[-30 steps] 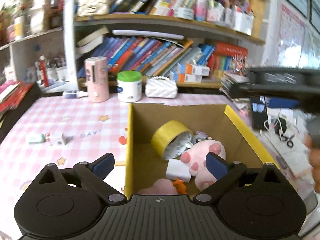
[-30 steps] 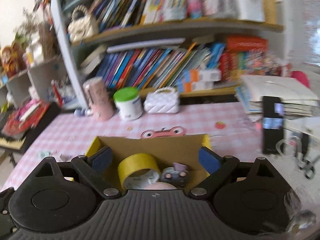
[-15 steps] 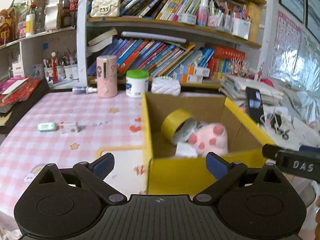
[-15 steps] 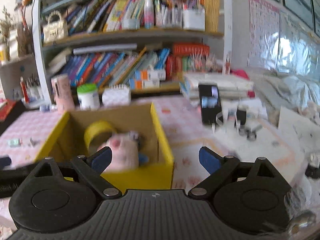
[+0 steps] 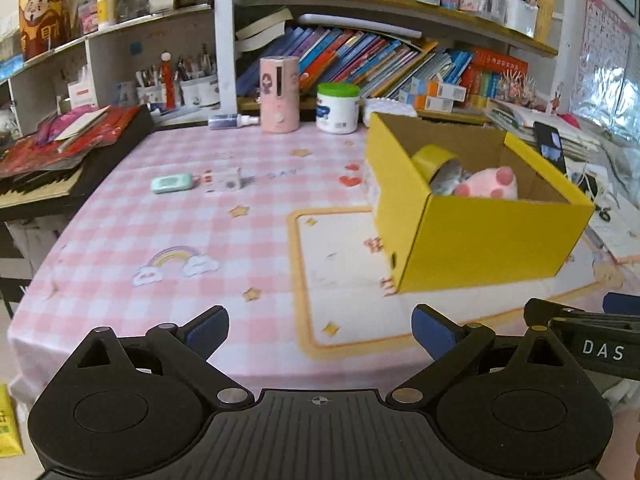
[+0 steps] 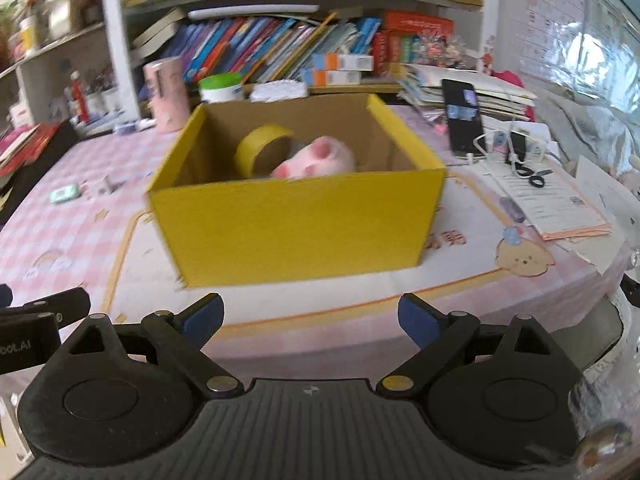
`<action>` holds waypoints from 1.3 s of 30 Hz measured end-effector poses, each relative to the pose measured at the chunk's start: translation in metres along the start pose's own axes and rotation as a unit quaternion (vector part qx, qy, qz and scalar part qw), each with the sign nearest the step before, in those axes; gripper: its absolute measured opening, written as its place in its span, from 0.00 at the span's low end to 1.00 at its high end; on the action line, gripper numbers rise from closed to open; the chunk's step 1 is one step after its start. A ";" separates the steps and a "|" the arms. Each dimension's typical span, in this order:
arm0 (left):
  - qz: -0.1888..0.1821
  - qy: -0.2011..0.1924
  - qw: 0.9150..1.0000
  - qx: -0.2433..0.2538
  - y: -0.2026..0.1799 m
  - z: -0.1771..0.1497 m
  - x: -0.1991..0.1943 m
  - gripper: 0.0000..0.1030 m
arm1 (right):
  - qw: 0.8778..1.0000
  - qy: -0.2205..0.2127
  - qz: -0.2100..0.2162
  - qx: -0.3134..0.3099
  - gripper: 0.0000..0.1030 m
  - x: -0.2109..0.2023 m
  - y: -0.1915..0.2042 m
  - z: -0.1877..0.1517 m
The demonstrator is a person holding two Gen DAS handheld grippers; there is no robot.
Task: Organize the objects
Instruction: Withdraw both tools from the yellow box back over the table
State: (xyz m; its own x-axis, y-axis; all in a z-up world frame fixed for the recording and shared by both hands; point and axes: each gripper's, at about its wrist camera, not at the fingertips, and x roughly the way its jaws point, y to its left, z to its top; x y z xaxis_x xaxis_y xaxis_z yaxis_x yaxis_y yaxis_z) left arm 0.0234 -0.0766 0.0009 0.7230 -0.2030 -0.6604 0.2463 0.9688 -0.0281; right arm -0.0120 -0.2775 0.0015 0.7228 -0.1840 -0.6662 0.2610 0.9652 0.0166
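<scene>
Seen from the left wrist, a stack of red papers (image 5: 76, 136) lies at the far left on a dark side stand. On the pink checked surface (image 5: 168, 232) a mint-green case (image 5: 172, 183) is placed just beside a small white item (image 5: 223, 180), both well apart from the box. At the back edge a small bottle (image 5: 232, 121) lies on its side, a pink cylinder (image 5: 279, 94) stands upright, and a green-lidded jar (image 5: 338, 107) stands beside it, in front of the shelf of books (image 5: 360, 60).

The yellow box (image 5: 480, 236) is set on the surface right of centre, open at the top. Inside it, a tape roll (image 5: 434, 160) leans on edge against the left wall, and a pink plush (image 5: 490, 184) lies just beside it, touching or nearly so.

The left tongs (image 5: 320, 330) are held wide, with nothing between them, low over the near edge of the surface. The right tongs (image 6: 310, 318) are likewise held wide and empty, short of the near wall of the box.

To the right of the box, a phone (image 6: 462, 116) leans against stacked papers, and scissors (image 6: 530, 174) lie on a sheet nearby.
</scene>
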 end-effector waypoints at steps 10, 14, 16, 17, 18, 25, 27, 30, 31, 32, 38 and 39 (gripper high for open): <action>0.000 0.015 1.000 0.024 0.032 -0.023 -0.016 0.97 | 1.000 0.024 0.015 0.002 0.92 -0.012 0.044 -0.030; 0.002 0.010 1.000 0.026 0.045 -0.025 -0.023 0.97 | 0.999 0.023 0.022 -0.003 0.92 -0.017 0.060 -0.037; 0.006 0.007 1.000 0.029 0.051 -0.026 -0.027 0.97 | 0.999 0.021 0.025 -0.005 0.92 -0.020 0.068 -0.038; 0.008 0.005 1.000 0.030 0.055 -0.026 -0.029 0.97 | 0.999 0.019 0.028 -0.006 0.92 -0.021 0.071 -0.038; 0.010 0.003 0.999 0.031 0.058 -0.027 -0.031 0.97 | 0.999 0.018 0.031 -0.007 0.92 -0.022 0.075 -0.039; 0.031 -0.009 0.999 0.011 0.090 -0.029 -0.041 0.97 | 0.998 0.005 0.052 -0.027 0.93 -0.028 0.107 -0.035; 0.036 -0.010 0.999 0.007 0.097 -0.031 -0.043 0.97 | 0.998 0.002 0.058 -0.035 0.93 -0.030 0.116 -0.035; 0.038 -0.014 0.999 0.007 0.107 -0.033 -0.048 0.97 | 0.997 0.002 0.066 -0.044 0.93 -0.031 0.128 -0.035; 0.038 -0.017 0.999 0.005 0.110 -0.033 -0.050 0.97 | 0.997 0.004 0.069 -0.047 0.93 -0.030 0.132 -0.035; 0.038 -0.019 0.999 0.003 0.113 -0.034 -0.052 0.97 | 0.996 0.006 0.071 -0.051 0.93 -0.030 0.137 -0.036; 0.046 -0.024 0.998 -0.023 0.131 -0.033 -0.056 0.97 | 0.994 -0.002 0.077 -0.074 0.93 -0.034 0.158 -0.030; 0.048 -0.025 0.998 -0.026 0.133 -0.033 -0.055 0.97 | 0.994 -0.003 0.079 -0.076 0.93 -0.034 0.161 -0.029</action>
State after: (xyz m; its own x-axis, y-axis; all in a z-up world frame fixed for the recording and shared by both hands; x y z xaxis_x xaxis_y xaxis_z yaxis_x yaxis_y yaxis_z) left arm -0.0049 0.0683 0.0086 0.7727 -0.1145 -0.6243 0.1421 0.9898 -0.0057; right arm -0.0130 -0.1107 0.0048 0.7505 -0.0289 -0.6603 0.0444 0.9990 0.0067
